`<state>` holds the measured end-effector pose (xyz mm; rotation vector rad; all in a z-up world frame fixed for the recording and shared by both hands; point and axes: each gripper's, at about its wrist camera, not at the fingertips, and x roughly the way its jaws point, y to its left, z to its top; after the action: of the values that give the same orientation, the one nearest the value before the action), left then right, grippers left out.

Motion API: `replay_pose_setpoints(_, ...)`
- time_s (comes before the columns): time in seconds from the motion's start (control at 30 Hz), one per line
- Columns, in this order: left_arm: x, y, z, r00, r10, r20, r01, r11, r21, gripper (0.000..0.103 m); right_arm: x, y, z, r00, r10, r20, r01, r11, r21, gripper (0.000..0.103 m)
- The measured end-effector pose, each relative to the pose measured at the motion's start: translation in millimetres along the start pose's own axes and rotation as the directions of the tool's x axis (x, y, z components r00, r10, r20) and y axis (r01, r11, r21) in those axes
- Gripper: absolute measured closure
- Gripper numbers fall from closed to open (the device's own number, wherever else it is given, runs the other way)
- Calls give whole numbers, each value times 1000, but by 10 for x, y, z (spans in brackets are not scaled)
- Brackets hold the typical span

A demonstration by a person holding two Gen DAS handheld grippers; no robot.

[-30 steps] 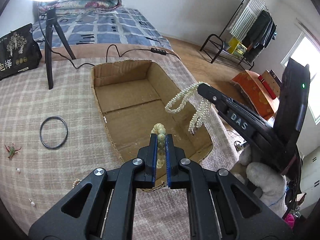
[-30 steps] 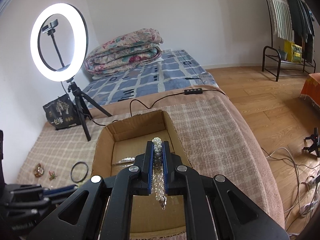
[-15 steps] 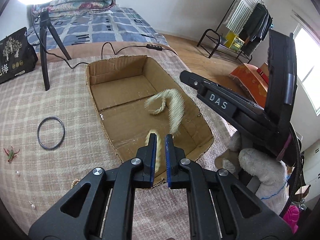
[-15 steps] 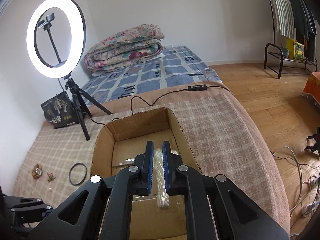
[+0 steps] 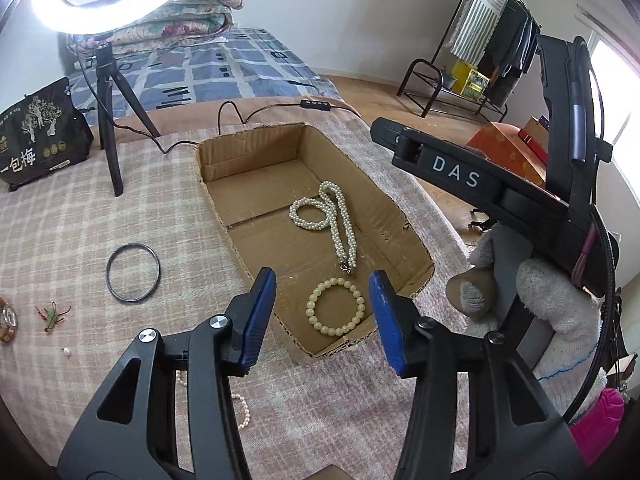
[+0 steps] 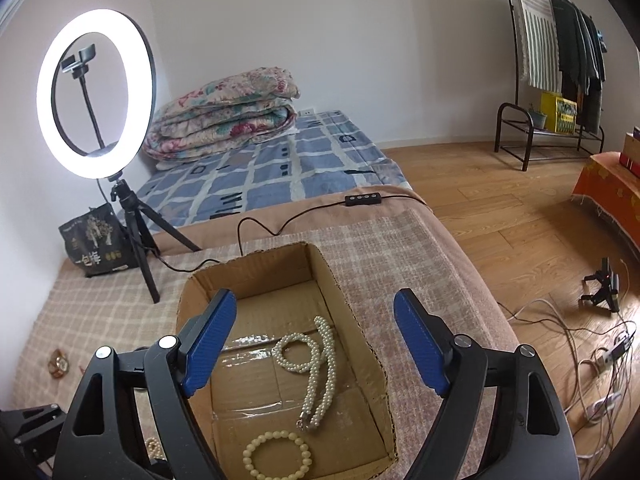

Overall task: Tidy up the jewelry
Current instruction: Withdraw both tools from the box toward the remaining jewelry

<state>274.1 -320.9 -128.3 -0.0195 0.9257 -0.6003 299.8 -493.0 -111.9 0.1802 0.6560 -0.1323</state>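
Observation:
An open cardboard box (image 5: 248, 156) (image 6: 344, 292) sits on the checked blanket. A white pearl necklace (image 5: 332, 220) (image 6: 316, 364) and a cream bead bracelet (image 5: 335, 311) (image 6: 276, 456) lie on its floor. My left gripper (image 5: 322, 316) is open and empty, above the box's near end over the bracelet. My right gripper (image 6: 310, 344) is open and empty, above the box over the necklace; its body (image 5: 472, 184) shows at the right in the left wrist view.
On the blanket left of the box lie a black ring (image 5: 133, 267), a small red-green charm (image 5: 51, 315), a brown trinket (image 6: 59, 363) and loose pearl pieces (image 5: 240, 410). A ring light on a tripod (image 6: 132, 216) and a black bag (image 5: 38, 144) stand behind.
Both grippers have opened. The pearl necklace dropped from the right gripper and the bead bracelet from the left; both now lie in the box.

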Motion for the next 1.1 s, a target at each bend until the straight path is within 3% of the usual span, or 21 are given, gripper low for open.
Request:
replay_pose_setpoints(0.5,-554,473,-138,995,82,55,-81,996,-28,54,-439,301,49,998,-43,48,46,996,-71,22)
replay_pose_setpoints(0.7,-807,785,-198,988,122,95,-119,992,-39,54,-620,574,2,995,33,90,-24,994,-102,22)
replay_pose_setpoints(0.87,-956,1113,-272,983,147,108,-143,989,-49,54,-696,818,-89,995,70,75,-58,986,-153,22)
replay_pose_setpoints(1.1,-1219,1614,-384,970,211,119,-205,977,-61,54,-846,1038,-249,987,149,53,-142,982,-124,22)
